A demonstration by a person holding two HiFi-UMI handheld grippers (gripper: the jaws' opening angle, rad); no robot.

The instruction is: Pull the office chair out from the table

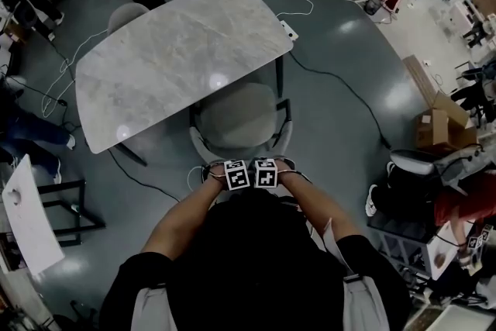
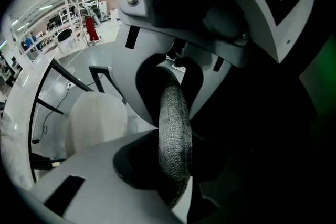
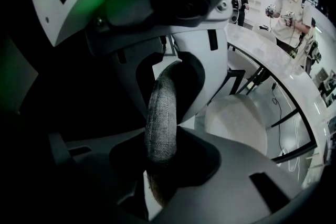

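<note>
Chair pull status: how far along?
Done: left gripper and right gripper are both shut on the top edge of the chair backrest. In hand: the seat sits mostly out, front beside the table edge. Left: pull clear, release.

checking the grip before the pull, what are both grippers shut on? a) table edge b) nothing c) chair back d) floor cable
c: each gripper view shows the grey woven chair back pressed between the jaws of the left gripper and right gripper.
</note>
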